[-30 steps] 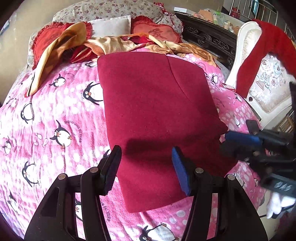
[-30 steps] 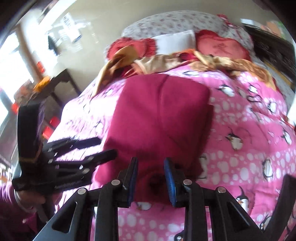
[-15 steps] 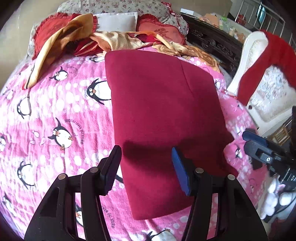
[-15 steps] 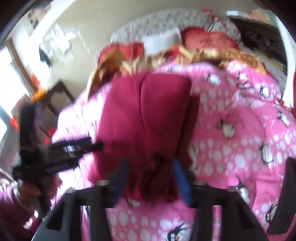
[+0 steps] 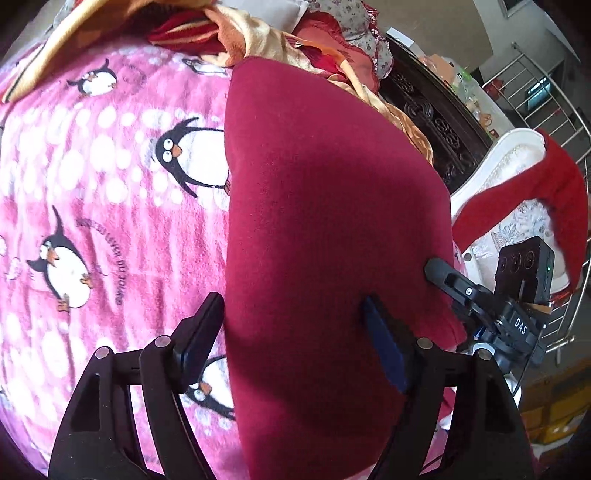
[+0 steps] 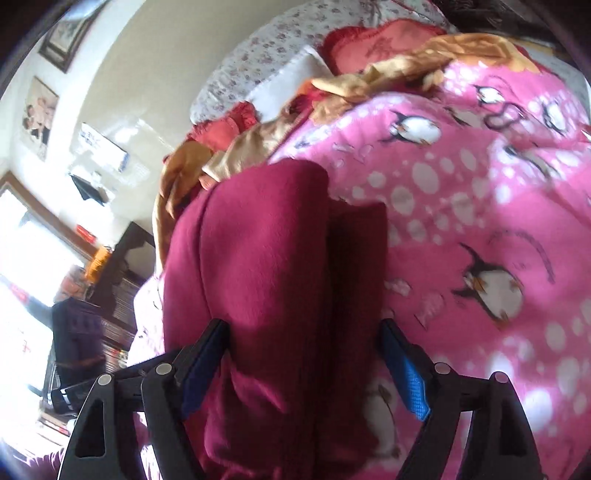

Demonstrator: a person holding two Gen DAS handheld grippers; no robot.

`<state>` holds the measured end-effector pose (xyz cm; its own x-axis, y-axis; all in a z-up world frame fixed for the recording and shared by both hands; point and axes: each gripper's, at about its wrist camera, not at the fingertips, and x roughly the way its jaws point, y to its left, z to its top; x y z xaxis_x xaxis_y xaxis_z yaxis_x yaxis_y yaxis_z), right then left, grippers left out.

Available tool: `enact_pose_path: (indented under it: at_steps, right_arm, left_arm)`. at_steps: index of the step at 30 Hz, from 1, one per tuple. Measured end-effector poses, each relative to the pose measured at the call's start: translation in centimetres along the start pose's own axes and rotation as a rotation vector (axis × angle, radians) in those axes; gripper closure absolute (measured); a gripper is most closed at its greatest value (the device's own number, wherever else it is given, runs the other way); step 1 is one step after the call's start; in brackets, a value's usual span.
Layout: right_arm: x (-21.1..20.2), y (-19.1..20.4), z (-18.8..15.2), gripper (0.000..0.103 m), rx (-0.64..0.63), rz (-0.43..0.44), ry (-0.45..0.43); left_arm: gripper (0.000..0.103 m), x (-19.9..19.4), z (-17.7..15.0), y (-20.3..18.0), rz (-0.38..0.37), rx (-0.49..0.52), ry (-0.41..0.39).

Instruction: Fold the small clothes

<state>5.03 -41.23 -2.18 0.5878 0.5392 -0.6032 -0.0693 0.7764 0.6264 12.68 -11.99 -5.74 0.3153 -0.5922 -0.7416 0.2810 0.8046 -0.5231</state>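
Note:
A dark red folded garment (image 5: 325,229) lies flat on the pink penguin blanket (image 5: 103,206). My left gripper (image 5: 291,328) hangs low over its near left part, jaws opening. One finger is at the cloth's left edge and the blue pad (image 5: 384,354) is over the cloth, without pinching it. My right gripper (image 5: 476,299) shows at the garment's right edge. In the right wrist view the garment (image 6: 266,258) runs away from me in two long folds. The right gripper (image 6: 303,350) straddles its near end, jaws opening, and the pads stand clear of the cloth.
Pillows and crumpled gold and red cloth (image 5: 258,33) lie at the head of the bed. A white chair (image 5: 509,173) with a red garment draped on it stands at the bed's right, beside dark carved furniture (image 5: 436,122). Dark furniture and a window sit left (image 6: 44,258).
Both grippers have come down closer to the red garment and rolled. The right jaws, narrow around the cloth's near end before, now stand wide. The left jaws have widened too.

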Motion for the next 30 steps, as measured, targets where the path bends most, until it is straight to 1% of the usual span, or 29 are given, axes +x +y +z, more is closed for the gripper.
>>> enact_pose_path:
  at_steps: [2, 3, 4, 5, 7, 8, 9, 10, 12, 14, 16, 19, 23, 24, 25, 26, 28, 30]
  right_arm:
    - [0.5, 0.3, 0.3, 0.035, -0.011, 0.003, 0.014]
    - [0.7, 0.5, 0.2, 0.045, -0.011, 0.017, 0.025]
    - [0.7, 0.6, 0.2, 0.052, -0.013, 0.009, 0.028]
    - [0.7, 0.8, 0.2, 0.055, -0.021, -0.001, 0.029]
    - [0.1, 1.6, 0.2, 0.063, -0.035, -0.012, 0.025]
    - [-0.3, 1.9, 0.2, 0.064, -0.034, -0.005, 0.024]
    - [-0.8, 2.4, 0.2, 0.064, -0.030, 0.013, 0.022]
    - [-1.2, 2.9, 0.2, 0.065, -0.026, 0.030, 0.022]
    - [-2.0, 4.1, 0.2, 0.065, -0.019, 0.069, 0.032]
    - [-2.4, 5.6, -0.1, 0.065, -0.023, 0.090, 0.054]
    - [-2.6, 7.6, -1.1, 0.065, -0.037, 0.127, 0.073]
    - [-2.0, 9.4, -2.9, 0.065, -0.038, 0.138, 0.126]
    - [0.0, 10.8, -5.9, 0.065, -0.050, 0.156, 0.197]
    - [0.7, 11.0, -6.6, 0.065, -0.060, 0.142, 0.216]
    - [1.5, 11.2, -7.3, 0.064, -0.083, 0.107, 0.235]
    - [2.2, 11.3, -7.9, 0.064, -0.104, 0.068, 0.247]
    - [3.0, 10.9, -8.6, 0.052, -0.139, -0.006, 0.241]
    - [2.6, 10.7, -8.5, 0.050, -0.153, -0.050, 0.227]
  left_arm:
    - [0.025, 0.4, 0.1, -0.3, -0.006, 0.004, 0.005]
    - [0.026, 0.5, 0.1, -0.7, 0.009, 0.017, 0.002]
    - [0.030, 0.4, 0.0, -1.1, 0.024, 0.035, -0.005]
    - [0.032, 0.3, 0.0, -1.4, 0.031, 0.044, -0.007]
    - [0.046, -0.6, -0.1, -1.9, 0.038, 0.067, -0.011]
    - [0.049, -1.4, -0.1, -2.0, 0.031, 0.079, -0.014]
    - [0.052, -2.4, -0.2, -2.4, 0.024, 0.096, -0.016]
    - [0.052, -3.0, -0.3, -2.5, 0.023, 0.108, -0.016]
    - [0.052, -5.1, -0.9, -3.0, 0.045, 0.133, -0.021]
    - [0.052, -6.7, -1.4, -2.8, 0.064, 0.123, -0.018]
    - [0.052, -8.4, -2.0, -2.0, 0.076, 0.099, -0.007]
    - [0.052, -10.9, -3.7, -0.5, 0.118, 0.074, -0.005]
    - [0.052, -11.1, -7.0, 1.6, 0.181, 0.064, 0.031]
    - [0.052, -10.7, -7.6, 2.3, 0.194, 0.049, 0.047]
    - [0.052, -10.2, -8.3, 3.1, 0.209, 0.027, 0.053]
    - [0.052, -10.0, -8.8, 3.5, 0.215, 0.017, 0.038]
    - [0.047, -10.1, -9.3, 3.8, 0.210, 0.003, 0.014]
    - [0.044, -10.5, -9.5, 3.7, 0.224, -0.007, -0.001]
